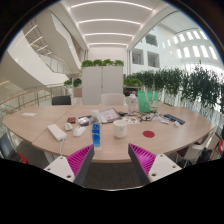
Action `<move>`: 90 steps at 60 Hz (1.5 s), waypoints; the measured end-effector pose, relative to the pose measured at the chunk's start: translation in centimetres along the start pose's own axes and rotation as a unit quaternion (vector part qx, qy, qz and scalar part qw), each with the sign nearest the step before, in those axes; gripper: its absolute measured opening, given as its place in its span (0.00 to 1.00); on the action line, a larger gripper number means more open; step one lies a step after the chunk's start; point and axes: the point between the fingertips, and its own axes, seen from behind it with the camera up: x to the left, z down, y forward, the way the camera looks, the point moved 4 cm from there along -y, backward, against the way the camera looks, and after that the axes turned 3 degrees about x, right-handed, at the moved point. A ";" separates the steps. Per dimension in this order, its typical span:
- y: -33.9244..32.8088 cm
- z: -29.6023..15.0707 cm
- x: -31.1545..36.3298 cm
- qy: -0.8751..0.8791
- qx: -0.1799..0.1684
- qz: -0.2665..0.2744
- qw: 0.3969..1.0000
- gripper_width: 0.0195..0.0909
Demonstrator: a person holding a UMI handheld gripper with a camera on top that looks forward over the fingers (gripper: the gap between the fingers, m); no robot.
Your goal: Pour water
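Tool is hanging back from the desk with its two pink-padded fingers spread wide and nothing between them, so it's not holding anything. Makes sense for a pour job: it's lined up and open, ready to go in for a grab.

Straight ahead, between the fingers and a bit beyond them, stands a slim blue plastic bottle near the front edge of the long curved wooden desk. My guess is that's the water source, since it's upright, dead centre in the tool's line, and has free space on both sides for the fingers to slide around it.

Just to the right of the bottle sits a white cup or mug, probably the thing to pour into (close enough to the bottle that the tilt would be short). A small red round disc lies further right, maybe a coaster or lid, can't tell.

Left of the bottle there's a cluster of small white items, too small to identify. Further back stands a green translucent container.

Task-wise nothing has started yet, I'd say: bottle untouched, tool well apart from it.
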 end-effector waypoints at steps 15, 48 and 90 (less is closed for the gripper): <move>17.0 -0.1 6.8 -0.007 -0.037 -0.031 0.999 0.82; 29.8 0.0 9.2 0.027 0.013 -0.088 0.996 0.25; 32.7 -14.3 6.6 0.865 0.142 -0.325 0.354 0.25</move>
